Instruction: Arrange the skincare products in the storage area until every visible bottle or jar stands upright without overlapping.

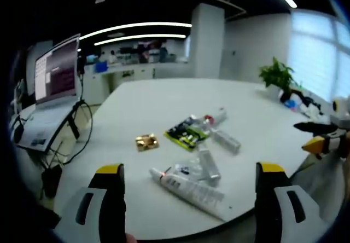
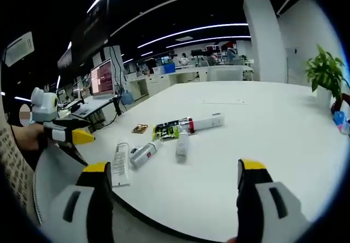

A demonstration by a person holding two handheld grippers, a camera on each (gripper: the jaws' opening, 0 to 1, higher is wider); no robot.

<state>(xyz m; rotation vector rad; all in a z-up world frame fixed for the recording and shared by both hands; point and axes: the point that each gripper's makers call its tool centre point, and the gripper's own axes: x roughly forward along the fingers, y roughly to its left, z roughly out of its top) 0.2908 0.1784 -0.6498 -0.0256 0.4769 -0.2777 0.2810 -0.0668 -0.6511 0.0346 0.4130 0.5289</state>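
Both grippers, left gripper (image 1: 188,191) and right gripper (image 2: 169,191), hover wide and empty near the table edge (image 1: 136,106); grip the nearest toppled white tube (image 1: 188,187) mid-body and tip it upright clear of the other bottles (image 1: 219,139).

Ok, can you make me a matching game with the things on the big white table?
Things:
1. white tube
2. flat packet
3. small square packet
4. potted plant

Clues:
A. green and black
B. gold
C. leafy, at the far table edge
D. lying down, nearest the left gripper

Pairs: 1-D, 2-A, 3-B, 4-C
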